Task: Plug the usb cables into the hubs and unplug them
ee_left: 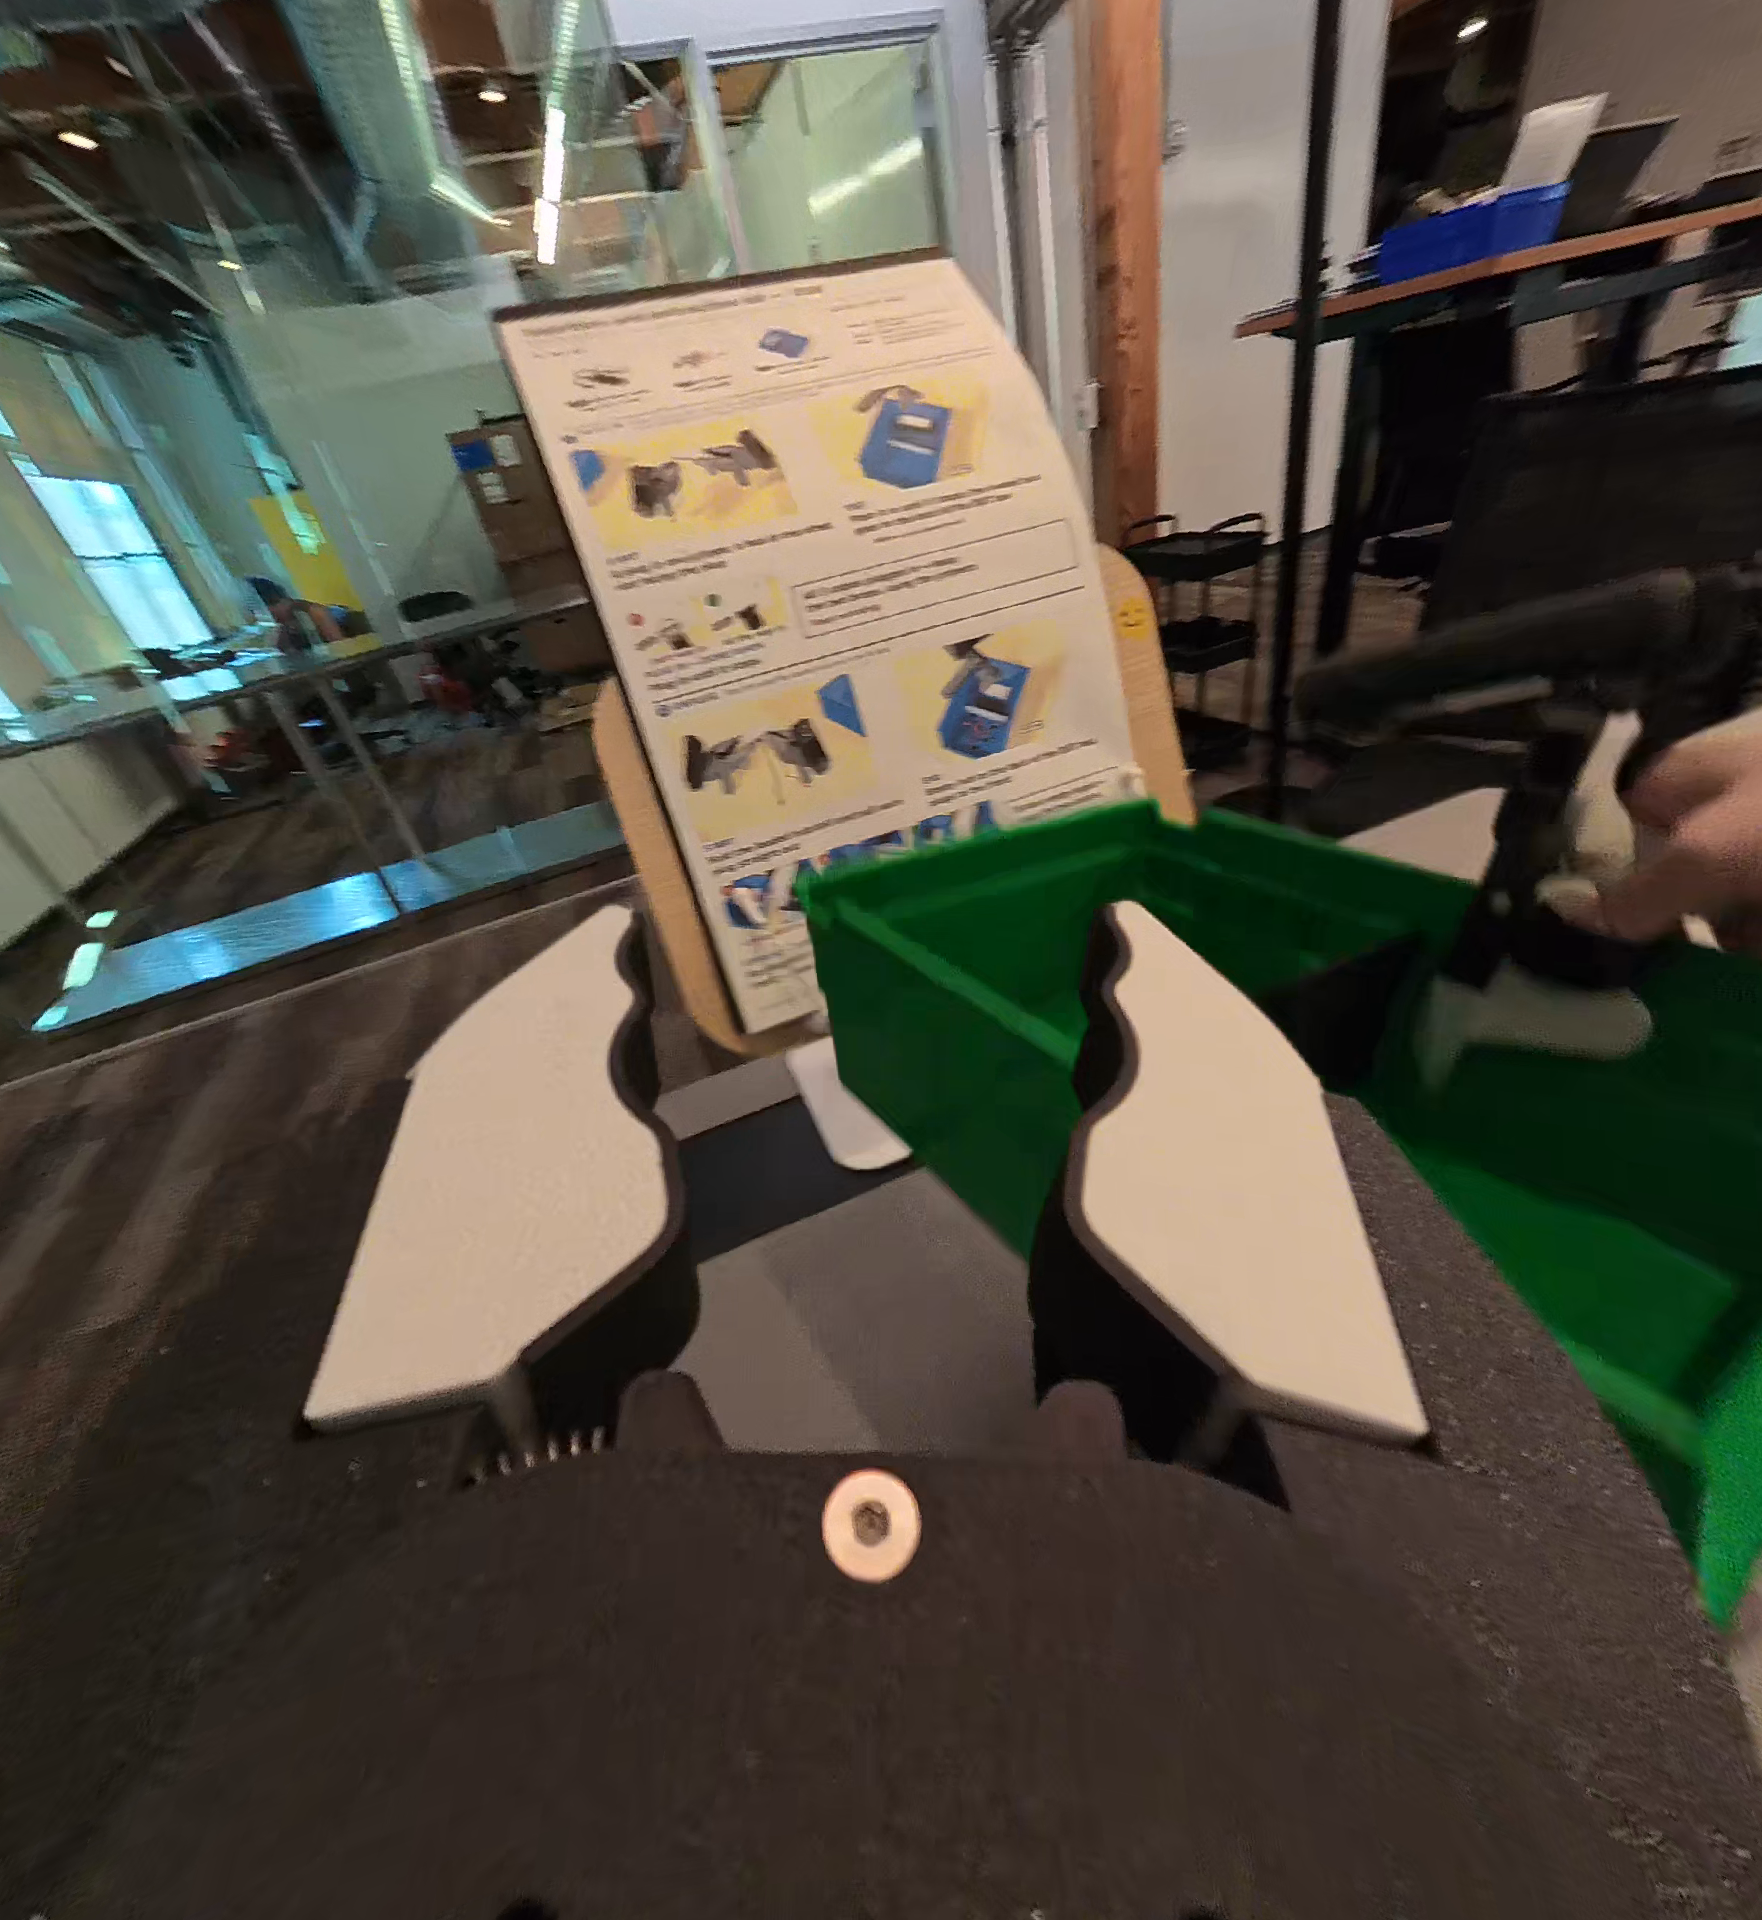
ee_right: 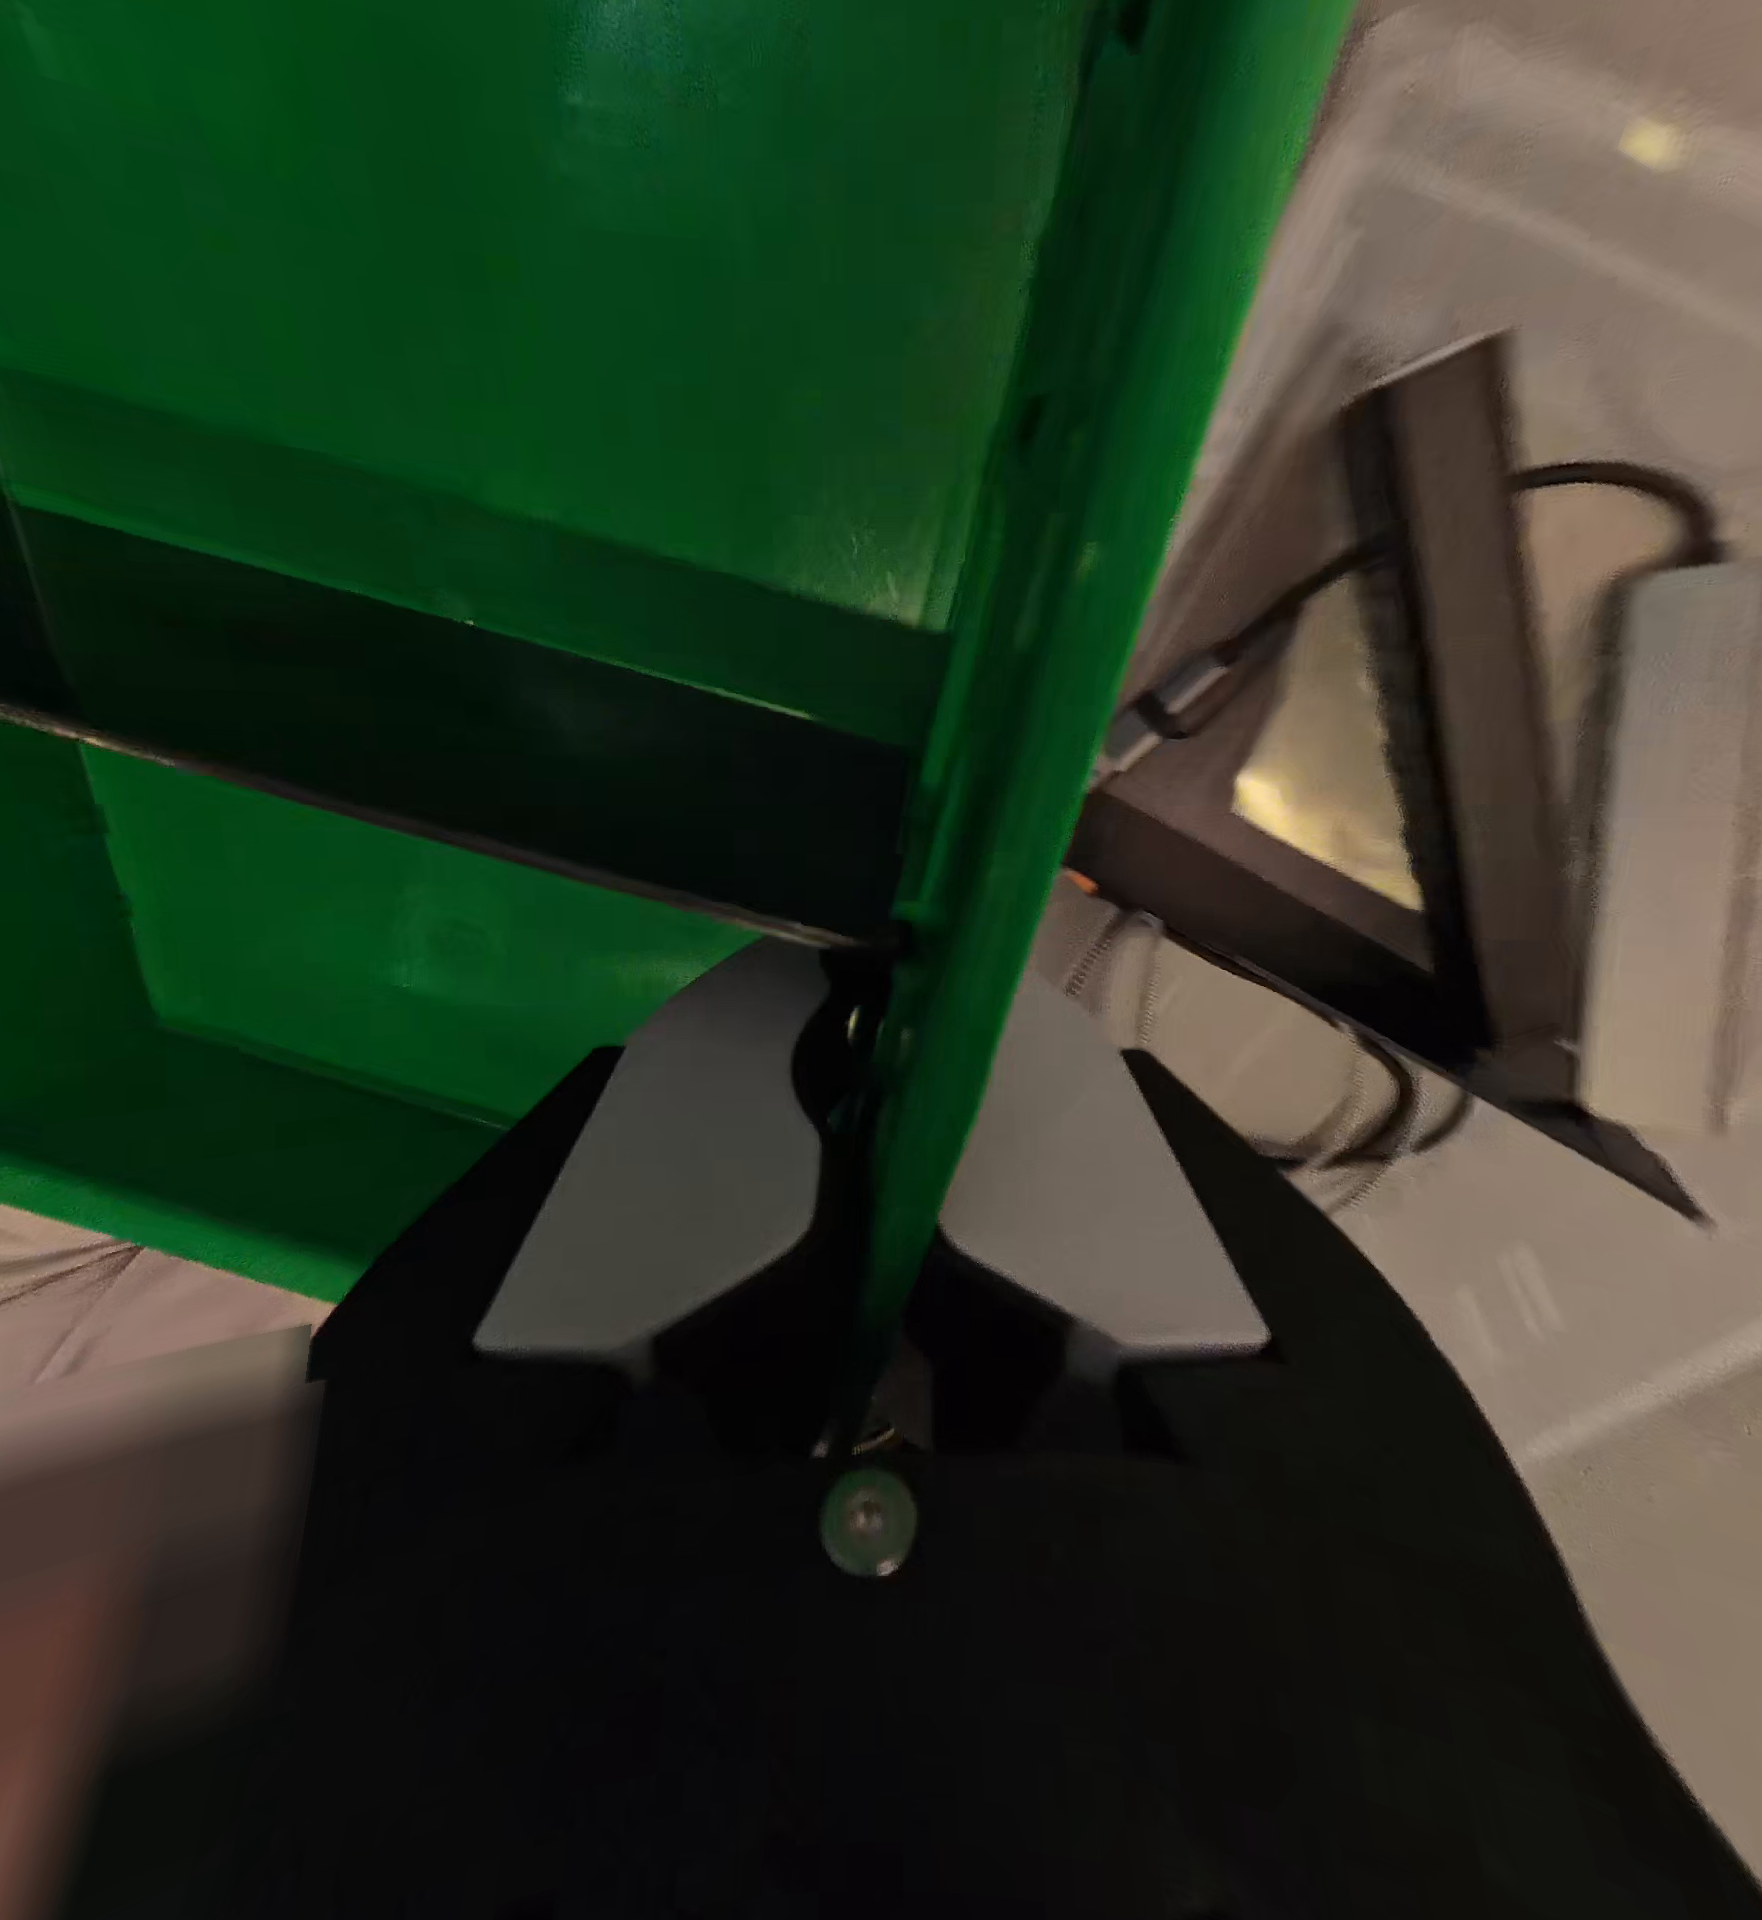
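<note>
My right gripper (ee_right: 908, 997) is shut on the side wall of a green plastic bin (ee_right: 544, 312), one finger inside and one outside. The bin has a black divider (ee_right: 441, 707) across it. In the left wrist view the bin (ee_left: 960, 997) sits tilted at the right, with the right gripper (ee_left: 1521, 1008) and a person's hand (ee_left: 1739, 831) on its far rim. My left gripper (ee_left: 872, 935) is open and empty, just left of the bin. A grey hub (ee_right: 1677, 831) with a black cable (ee_right: 1272, 623) and its plug (ee_right: 1168, 707) lies on the white surface beyond the bin.
An instruction sheet on a cardboard stand (ee_left: 825, 623) stands just behind the bin. A black frame (ee_right: 1448, 675) lies by the hub, with another cable loop (ee_right: 1376, 1122) under it. Glass walls, desks and a black pole (ee_left: 1303, 416) lie farther back. The left gripper's tips are roughly 30 cm from the right gripper's.
</note>
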`<state>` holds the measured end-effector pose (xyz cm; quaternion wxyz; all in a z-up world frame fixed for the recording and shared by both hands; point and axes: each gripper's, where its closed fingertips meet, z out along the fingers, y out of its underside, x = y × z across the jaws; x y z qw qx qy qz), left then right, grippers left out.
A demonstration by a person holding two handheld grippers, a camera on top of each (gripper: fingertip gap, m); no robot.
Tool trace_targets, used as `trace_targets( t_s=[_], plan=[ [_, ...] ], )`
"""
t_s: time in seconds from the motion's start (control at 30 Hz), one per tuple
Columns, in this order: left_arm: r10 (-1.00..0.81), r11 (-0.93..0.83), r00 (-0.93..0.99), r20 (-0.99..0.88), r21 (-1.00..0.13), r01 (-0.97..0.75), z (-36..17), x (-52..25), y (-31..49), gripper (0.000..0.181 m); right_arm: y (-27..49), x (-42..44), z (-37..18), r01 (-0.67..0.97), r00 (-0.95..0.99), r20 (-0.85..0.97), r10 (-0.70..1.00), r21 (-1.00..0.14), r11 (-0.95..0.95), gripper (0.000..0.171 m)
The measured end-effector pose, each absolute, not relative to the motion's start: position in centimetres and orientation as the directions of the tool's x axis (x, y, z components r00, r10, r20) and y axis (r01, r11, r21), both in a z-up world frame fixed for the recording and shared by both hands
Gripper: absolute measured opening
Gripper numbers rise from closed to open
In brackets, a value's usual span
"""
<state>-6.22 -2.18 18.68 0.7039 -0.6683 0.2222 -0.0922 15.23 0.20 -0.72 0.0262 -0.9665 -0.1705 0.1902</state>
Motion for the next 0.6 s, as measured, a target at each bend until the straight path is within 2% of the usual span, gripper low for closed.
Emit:
trace_targets(
  t_s=[0.13, 0.2, 0.3, 0.37, 0.4, 0.47, 0.6],
  plan=[
    [-0.599, 0.008, 0.791, -0.122, -0.989, -0.146, 17.4, -3.3, -3.6, 0.081, 0.7, 23.5, 6.3, 0.217, 0.863, -0.39, 0.321, -0.287, -0.933, 0.005],
    [-0.679, -0.061, 0.729, -0.088, -0.983, -0.176, 15.8, -1.4, -3.9, 0.081, 0.5, 29.3, 9.0, 0.17, 0.89, -0.34, 0.303, -0.368, -0.914, 0.005],
    [-0.788, -0.19, 0.615, 0.012, -0.956, -0.225, 12.6, 2.5, -3.9, 0.075, -0.5, 39.4, 10.2, 0.078, 0.962, -0.202, 0.181, -0.436, -0.897, 0.006],
    [-0.829, -0.274, 0.554, 0.082, -0.922, -0.274, 10.0, 5.6, -3.4, 0.069, -2.3, 45.9, 9.0, 0.01, 0.992, -0.108, 0.06, -0.411, -0.912, 0.006],
    [-0.841, -0.31, 0.529, 0.112, -0.901, -0.302, 8.6, 7.1, -3.0, 0.062, -3.5, 48.7, 7.8, -0.025, 0.998, -0.07, 0.002, -0.382, -0.924, 0.006],
    [-0.855, -0.366, 0.484, 0.187, -0.878, -0.307, 6.0, 10.5, -2.5, 0.06, -6.3, 53.0, 5.1, -0.082, 0.997, -0.026, -0.078, -0.3, -0.95, 0.006],
    [-0.852, -0.463, 0.47, 0.23, -0.751, -0.472, -1.3, 14.4, -2.3, 0.073, -11.3, 57.8, -0.9, -0.156, 0.988, -0.032, -0.153, -0.174, -0.972, 0.005]
  ],
)
